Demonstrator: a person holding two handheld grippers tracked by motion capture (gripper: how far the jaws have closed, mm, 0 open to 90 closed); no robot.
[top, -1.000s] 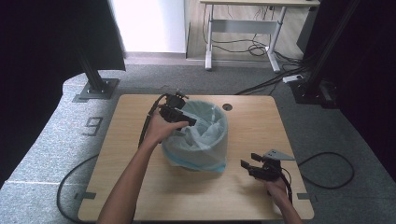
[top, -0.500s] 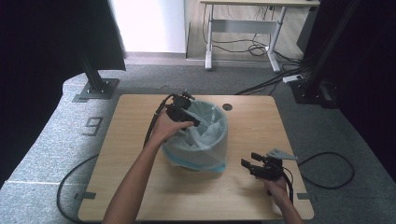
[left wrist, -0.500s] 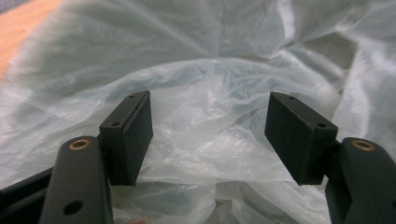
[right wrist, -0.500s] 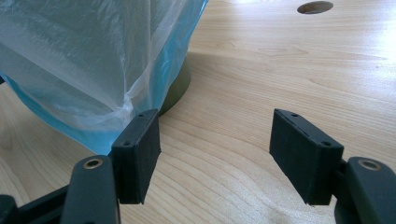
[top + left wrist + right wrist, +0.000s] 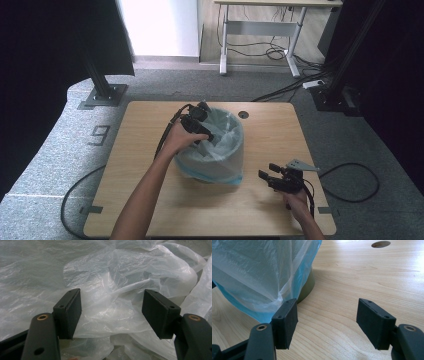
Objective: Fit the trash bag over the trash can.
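Grey speckled flooring surrounds the light wooden table (image 5: 150, 200), with cables trailing across it and a second desk (image 5: 260, 30) standing behind. I note a round bin (image 5: 308, 287) at the table's middle, lined with a translucent bag (image 5: 220, 150) whose blue-tinted edge drapes outside. My left hand-held gripper (image 5: 197, 127) sits at the bin's left rim, jaws spread wide over crumpled bag plastic. My right hand-held gripper (image 5: 277, 180) rests low near the table's front right, jaws wide, empty, pointing toward the bin

1 bag-lined bin (image 5: 220, 155), 2 hand-held grippers (image 5: 199, 131) (image 5: 272, 178), 1 table (image 5: 280, 130)
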